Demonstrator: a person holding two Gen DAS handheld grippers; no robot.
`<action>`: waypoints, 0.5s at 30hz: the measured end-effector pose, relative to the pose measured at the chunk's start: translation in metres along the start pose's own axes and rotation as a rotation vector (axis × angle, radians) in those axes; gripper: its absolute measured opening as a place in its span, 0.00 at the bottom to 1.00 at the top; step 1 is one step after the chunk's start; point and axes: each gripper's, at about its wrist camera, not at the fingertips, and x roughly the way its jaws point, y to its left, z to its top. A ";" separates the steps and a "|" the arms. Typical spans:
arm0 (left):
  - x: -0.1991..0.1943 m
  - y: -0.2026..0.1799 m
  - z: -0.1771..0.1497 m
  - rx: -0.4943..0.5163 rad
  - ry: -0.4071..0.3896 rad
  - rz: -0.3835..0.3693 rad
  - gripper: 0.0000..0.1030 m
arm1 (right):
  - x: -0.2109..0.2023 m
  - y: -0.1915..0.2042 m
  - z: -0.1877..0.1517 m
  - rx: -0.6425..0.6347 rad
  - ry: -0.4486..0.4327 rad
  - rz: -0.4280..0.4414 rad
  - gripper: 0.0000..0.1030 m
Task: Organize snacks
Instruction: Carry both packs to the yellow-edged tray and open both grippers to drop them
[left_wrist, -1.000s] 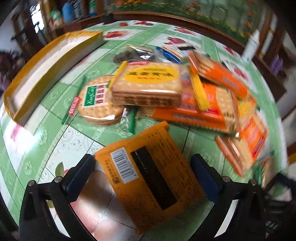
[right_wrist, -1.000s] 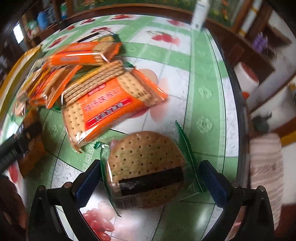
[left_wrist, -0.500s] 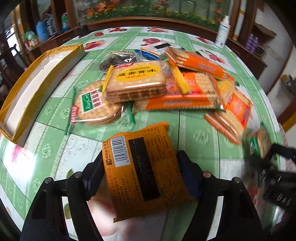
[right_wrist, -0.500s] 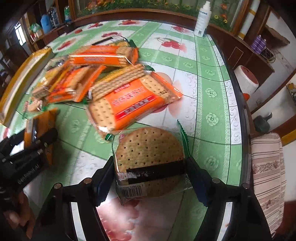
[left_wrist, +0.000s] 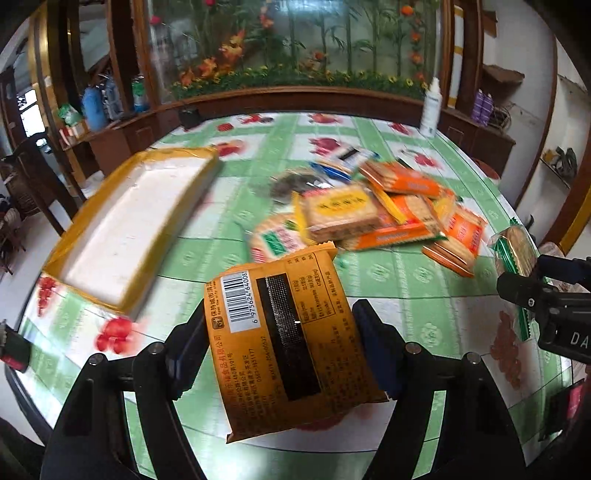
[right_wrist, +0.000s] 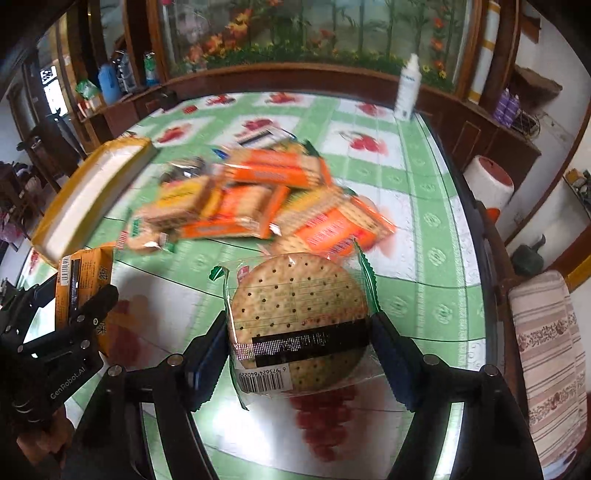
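My left gripper (left_wrist: 286, 347) is shut on an orange snack packet (left_wrist: 288, 343), barcode side up, lifted off the table. My right gripper (right_wrist: 299, 345) is shut on a round cracker pack (right_wrist: 297, 310) in clear wrap with green edges, also held above the table. Each gripper shows in the other's view: the right one with its crackers (left_wrist: 517, 251) at the right edge, the left one with the orange packet (right_wrist: 79, 284) at the left edge. A heap of orange and yellow cracker packs (left_wrist: 373, 218) lies mid-table. A long yellow-rimmed white box (left_wrist: 125, 229) lies to the left.
The round table wears a green and white cloth with red fruit prints (left_wrist: 406, 273). A white bottle (left_wrist: 431, 107) stands at its far edge. A striped cushion (right_wrist: 550, 362) and a white and red bin (right_wrist: 487, 184) are off the table's right side.
Both grippers went from open to shut on their packs, then lifted them off the table. The views pulled back and up, and the box and the far cabinet came into view.
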 end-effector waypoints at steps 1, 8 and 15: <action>0.000 0.007 0.001 -0.006 -0.004 0.001 0.73 | -0.003 0.007 0.001 -0.005 -0.013 0.001 0.74; -0.003 0.056 0.005 -0.073 -0.037 0.046 0.73 | -0.014 0.074 0.011 -0.092 -0.118 -0.122 0.74; -0.004 0.103 0.008 -0.142 -0.061 0.088 0.73 | -0.019 0.130 0.019 -0.158 -0.187 -0.189 0.74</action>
